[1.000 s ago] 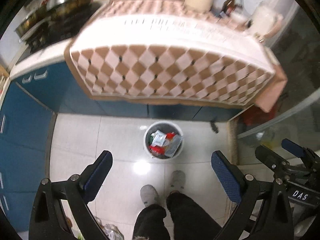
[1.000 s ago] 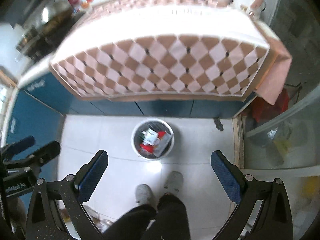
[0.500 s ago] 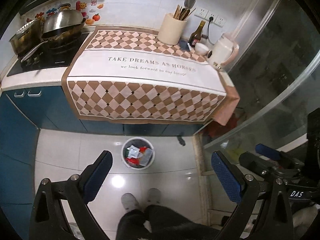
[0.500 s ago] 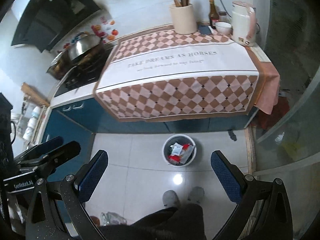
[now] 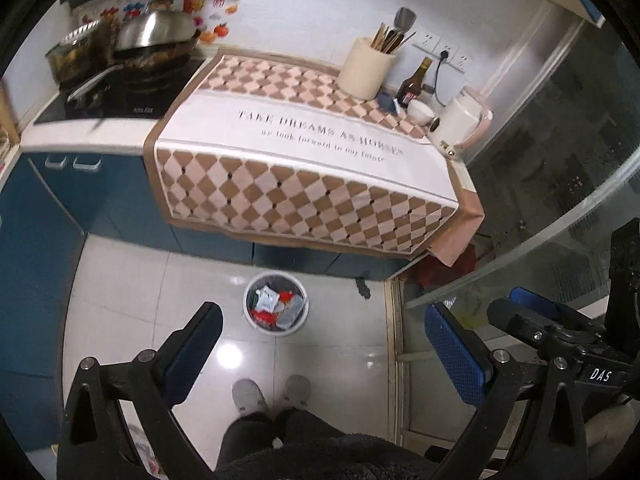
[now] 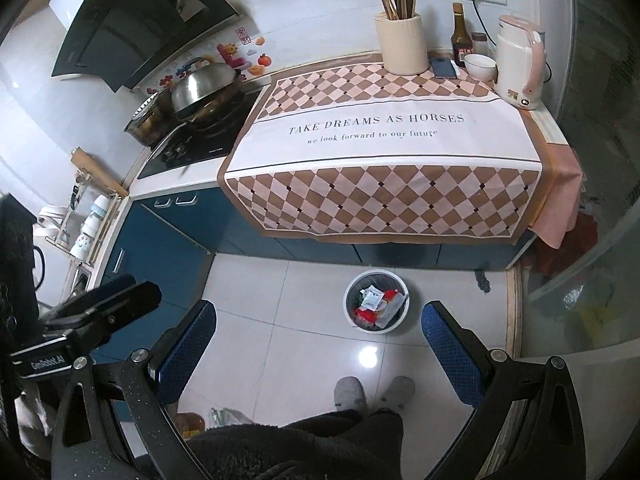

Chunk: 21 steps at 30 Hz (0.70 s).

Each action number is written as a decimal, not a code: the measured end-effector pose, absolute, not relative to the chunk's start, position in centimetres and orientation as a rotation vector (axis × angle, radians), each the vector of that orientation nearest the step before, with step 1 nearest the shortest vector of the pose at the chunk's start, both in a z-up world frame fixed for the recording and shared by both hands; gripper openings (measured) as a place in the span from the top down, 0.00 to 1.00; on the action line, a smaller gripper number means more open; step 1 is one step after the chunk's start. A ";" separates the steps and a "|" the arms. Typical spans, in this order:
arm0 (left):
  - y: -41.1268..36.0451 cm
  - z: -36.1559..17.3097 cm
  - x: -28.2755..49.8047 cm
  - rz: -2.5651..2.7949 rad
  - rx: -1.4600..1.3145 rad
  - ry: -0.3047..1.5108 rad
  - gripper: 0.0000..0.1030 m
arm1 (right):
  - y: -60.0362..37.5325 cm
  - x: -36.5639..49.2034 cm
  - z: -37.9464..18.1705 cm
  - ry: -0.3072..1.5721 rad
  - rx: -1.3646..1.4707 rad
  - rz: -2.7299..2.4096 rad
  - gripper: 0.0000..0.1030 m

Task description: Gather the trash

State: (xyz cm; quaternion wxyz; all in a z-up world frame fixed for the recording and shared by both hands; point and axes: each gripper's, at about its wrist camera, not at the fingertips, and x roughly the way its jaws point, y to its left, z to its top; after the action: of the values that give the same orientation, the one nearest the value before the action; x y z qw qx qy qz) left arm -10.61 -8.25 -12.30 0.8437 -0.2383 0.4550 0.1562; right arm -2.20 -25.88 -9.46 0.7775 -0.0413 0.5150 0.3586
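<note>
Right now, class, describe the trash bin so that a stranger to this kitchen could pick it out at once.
Find the blue kitchen cabinets under the checkered brown-and-pink counter cloth. On the glossy white tiled floor in front of them stands a small round white trash bin. It is the only container on the floor, filled with red and white wrappers.

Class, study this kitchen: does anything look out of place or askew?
Two things. The checked cloth sits skewed, bunching over the counter's right end. A crumpled bag lies on the floor near the slippers, outside the trash bin.
</note>
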 end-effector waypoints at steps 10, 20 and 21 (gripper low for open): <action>-9.4 -13.4 -10.7 0.322 -0.524 1.016 0.00 | -26.3 -2.0 -11.4 1.174 -0.099 0.779 0.00; -10.6 -13.5 -10.3 0.306 -0.499 1.050 0.00 | -27.4 -1.8 -12.0 1.195 -0.079 0.770 0.00; -10.7 -13.5 -10.3 0.303 -0.498 1.055 0.00 | -27.5 -1.8 -12.1 1.197 -0.076 0.768 0.00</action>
State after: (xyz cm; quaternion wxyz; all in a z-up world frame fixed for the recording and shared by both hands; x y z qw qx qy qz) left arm -10.30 -10.71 -13.54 0.8239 -0.2342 0.4960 0.1426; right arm -1.80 -27.49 -12.14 0.7572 -0.0349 0.5490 0.3522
